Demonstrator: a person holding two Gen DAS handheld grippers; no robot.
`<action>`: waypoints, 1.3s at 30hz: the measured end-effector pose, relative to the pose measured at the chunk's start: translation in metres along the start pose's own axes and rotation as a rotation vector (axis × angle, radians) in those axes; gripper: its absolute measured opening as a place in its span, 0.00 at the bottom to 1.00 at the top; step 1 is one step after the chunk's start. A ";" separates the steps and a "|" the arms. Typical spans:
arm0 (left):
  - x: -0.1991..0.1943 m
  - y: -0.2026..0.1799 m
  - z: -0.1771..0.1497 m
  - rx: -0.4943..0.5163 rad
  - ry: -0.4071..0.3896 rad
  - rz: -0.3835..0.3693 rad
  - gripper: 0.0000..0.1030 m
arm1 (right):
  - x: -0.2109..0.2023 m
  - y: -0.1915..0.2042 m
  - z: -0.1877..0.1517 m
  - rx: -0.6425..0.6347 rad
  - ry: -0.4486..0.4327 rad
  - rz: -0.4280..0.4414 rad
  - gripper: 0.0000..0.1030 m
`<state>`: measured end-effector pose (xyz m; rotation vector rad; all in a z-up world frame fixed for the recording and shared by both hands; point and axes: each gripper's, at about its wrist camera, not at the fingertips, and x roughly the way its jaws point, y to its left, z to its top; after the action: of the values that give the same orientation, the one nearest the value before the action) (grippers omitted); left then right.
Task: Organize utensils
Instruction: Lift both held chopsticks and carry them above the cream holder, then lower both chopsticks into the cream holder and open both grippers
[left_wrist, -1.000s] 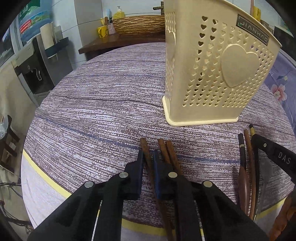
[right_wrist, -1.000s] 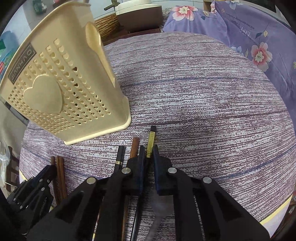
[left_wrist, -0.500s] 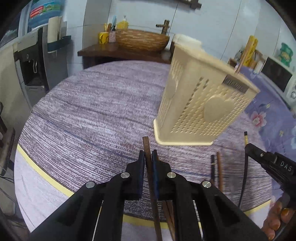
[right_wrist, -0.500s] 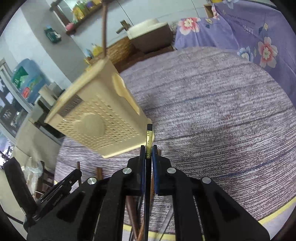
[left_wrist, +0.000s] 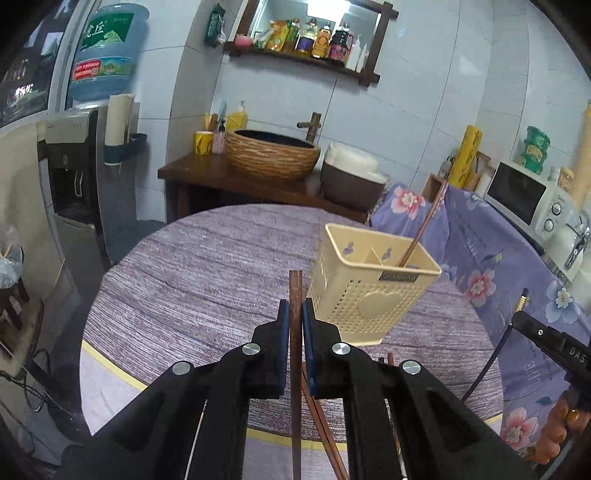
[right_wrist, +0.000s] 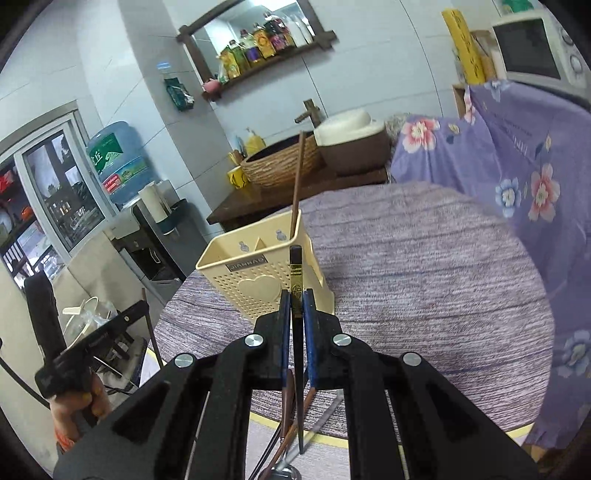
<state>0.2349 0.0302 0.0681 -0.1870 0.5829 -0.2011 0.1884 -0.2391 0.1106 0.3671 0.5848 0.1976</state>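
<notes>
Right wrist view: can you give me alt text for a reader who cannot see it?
The right gripper is shut on a black chopstick with a gold band, held above a round table with a purple cloth and pointing toward a cream perforated utensil holder. One brown chopstick already stands in the holder.

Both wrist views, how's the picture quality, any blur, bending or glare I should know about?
Left wrist view: strong fisheye bending, wall tile lines bow and corners go black; the utensil holder and held brown chopstick are sharp, light even. Right wrist view: same bending; the black chopstick is crisp, while the left gripper at the edge looks smeared. No strong glare in either.
</notes>
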 end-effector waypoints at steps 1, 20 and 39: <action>-0.003 0.000 0.002 0.005 -0.014 0.008 0.08 | -0.002 0.002 0.001 -0.004 -0.003 0.001 0.08; -0.015 -0.002 0.022 0.020 -0.084 0.009 0.08 | -0.015 0.024 0.023 -0.095 -0.052 -0.019 0.08; -0.044 -0.026 0.085 0.091 -0.158 -0.073 0.08 | -0.028 0.049 0.100 -0.131 -0.102 0.066 0.08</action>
<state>0.2432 0.0252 0.1671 -0.1350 0.4090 -0.2806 0.2190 -0.2305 0.2210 0.2681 0.4571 0.2773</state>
